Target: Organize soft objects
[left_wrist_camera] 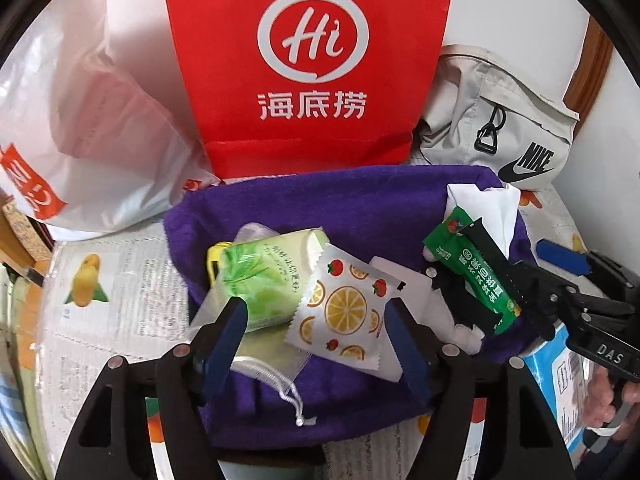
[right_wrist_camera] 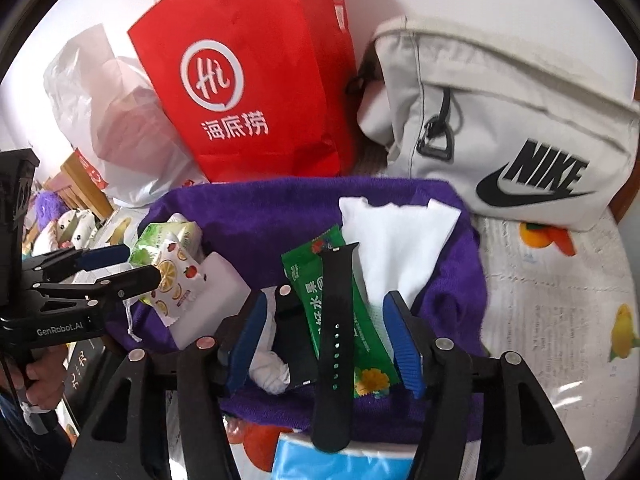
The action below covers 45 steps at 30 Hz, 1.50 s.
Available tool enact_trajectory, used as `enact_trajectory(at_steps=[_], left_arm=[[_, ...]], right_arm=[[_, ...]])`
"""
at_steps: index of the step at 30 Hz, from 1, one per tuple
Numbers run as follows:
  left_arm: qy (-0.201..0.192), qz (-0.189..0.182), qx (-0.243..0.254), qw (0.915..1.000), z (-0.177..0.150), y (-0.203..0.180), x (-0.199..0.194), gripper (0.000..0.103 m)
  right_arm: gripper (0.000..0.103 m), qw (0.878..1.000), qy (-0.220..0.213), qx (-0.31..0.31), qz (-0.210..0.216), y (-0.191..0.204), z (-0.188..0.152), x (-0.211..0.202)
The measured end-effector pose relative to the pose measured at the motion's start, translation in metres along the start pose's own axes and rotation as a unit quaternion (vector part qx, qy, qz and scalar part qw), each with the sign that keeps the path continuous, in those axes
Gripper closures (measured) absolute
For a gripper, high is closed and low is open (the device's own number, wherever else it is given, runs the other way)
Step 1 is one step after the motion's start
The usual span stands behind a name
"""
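Both grippers tilt down over a purple cloth (left_wrist_camera: 360,216) at frame centre. The left gripper (left_wrist_camera: 320,320) stands open, its blue pads apart either side of a fruit-print sachet (left_wrist_camera: 340,312) and a green pack (left_wrist_camera: 256,284), gripping neither. The right gripper (right_wrist_camera: 324,340) is likewise open, straddling a black watch strap (right_wrist_camera: 334,344) lying across a green sachet (right_wrist_camera: 320,280), with a white tissue (right_wrist_camera: 392,240) behind. The cloth lies on a fruit-printed tablecloth (right_wrist_camera: 560,320). Behind stand a red bag (left_wrist_camera: 308,60), a white plastic bag (left_wrist_camera: 80,140) at upper left and a grey pouch (right_wrist_camera: 520,140) at upper right. A hand (right_wrist_camera: 36,372) shows at lower left, cut off by the edge. The blue-and-white box (right_wrist_camera: 344,464) at the bottom is hard to identify.
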<state>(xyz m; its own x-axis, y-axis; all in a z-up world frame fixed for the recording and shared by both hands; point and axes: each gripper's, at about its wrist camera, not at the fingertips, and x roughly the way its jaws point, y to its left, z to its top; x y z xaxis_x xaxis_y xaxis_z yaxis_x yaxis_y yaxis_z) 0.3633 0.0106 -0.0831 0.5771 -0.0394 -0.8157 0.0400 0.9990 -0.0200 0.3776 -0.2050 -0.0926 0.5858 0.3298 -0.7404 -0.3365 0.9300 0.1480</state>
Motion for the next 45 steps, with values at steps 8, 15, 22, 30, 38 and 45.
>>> enact_trajectory(at_steps=[8,15,22,30,38,45], left_arm=[[-0.017,0.013,-0.004,0.9998,-0.020,0.006,-0.043,0.027],[-0.039,0.007,-0.017,0.9991,-0.051,0.006,-0.094,0.021],[-0.065,0.015,-0.029,0.9974,-0.095,0.006,-0.145,0.011],[-0.087,0.001,-0.027,0.9958,-0.144,-0.006,-0.192,0.006],[-0.111,-0.001,-0.039,0.9930,-0.189,-0.007,-0.227,0.006],[-0.119,0.017,-0.048,0.9916,-0.222,-0.008,-0.239,0.006]], right_arm=[[0.030,1.000,-0.015,0.012,0.006,0.015,-0.015,-0.037],[0.022,0.999,-0.028,0.035,-0.001,0.029,-0.041,-0.086],[0.004,0.996,-0.073,0.022,-0.034,0.055,-0.079,-0.150],[0.001,0.994,-0.087,0.045,-0.058,0.071,-0.129,-0.198],[0.001,0.989,-0.103,0.046,-0.095,0.090,-0.170,-0.239],[0.001,0.986,-0.120,0.038,-0.113,0.106,-0.197,-0.264]])
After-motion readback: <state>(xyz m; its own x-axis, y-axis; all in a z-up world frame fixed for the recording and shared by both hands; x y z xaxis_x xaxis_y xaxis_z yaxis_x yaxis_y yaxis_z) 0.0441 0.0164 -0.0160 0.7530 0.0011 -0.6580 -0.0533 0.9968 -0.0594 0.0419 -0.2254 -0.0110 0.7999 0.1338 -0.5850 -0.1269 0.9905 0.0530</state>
